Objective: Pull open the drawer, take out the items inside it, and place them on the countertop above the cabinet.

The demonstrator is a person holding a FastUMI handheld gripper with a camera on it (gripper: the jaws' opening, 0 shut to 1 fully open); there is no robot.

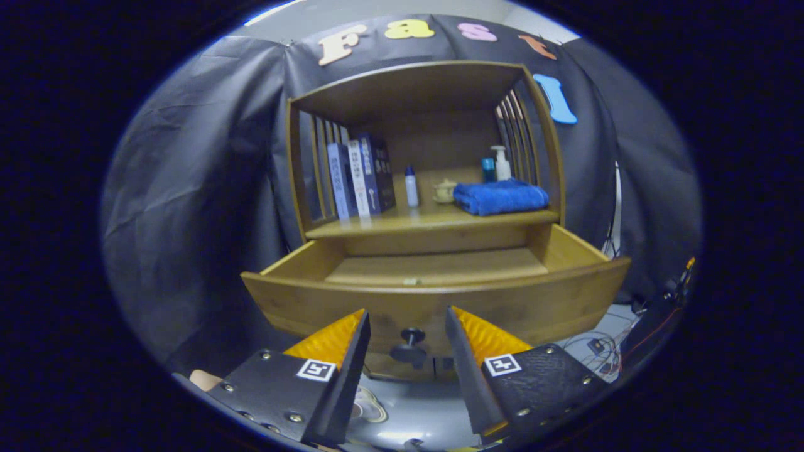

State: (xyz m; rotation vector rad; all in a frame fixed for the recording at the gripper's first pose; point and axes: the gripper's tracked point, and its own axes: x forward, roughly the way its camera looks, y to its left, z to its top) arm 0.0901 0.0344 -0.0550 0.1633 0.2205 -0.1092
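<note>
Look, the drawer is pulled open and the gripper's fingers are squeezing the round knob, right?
Not quite. The drawer is pulled open, but the gripper isn't squeezing the knob. Its fingers stand open, with the knob in the gap between them, untouched. The gripper view shows it.

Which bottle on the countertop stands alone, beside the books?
The small white bottle with the blue cap; the pump bottle and teal bottle stand together behind the blue towel.

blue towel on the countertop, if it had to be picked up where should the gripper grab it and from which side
Grip the blue towel across its rounded folded front edge, coming from the front over the open drawer. A pump bottle stands behind it and cabinet slats beside it. The gripper is open.
</note>
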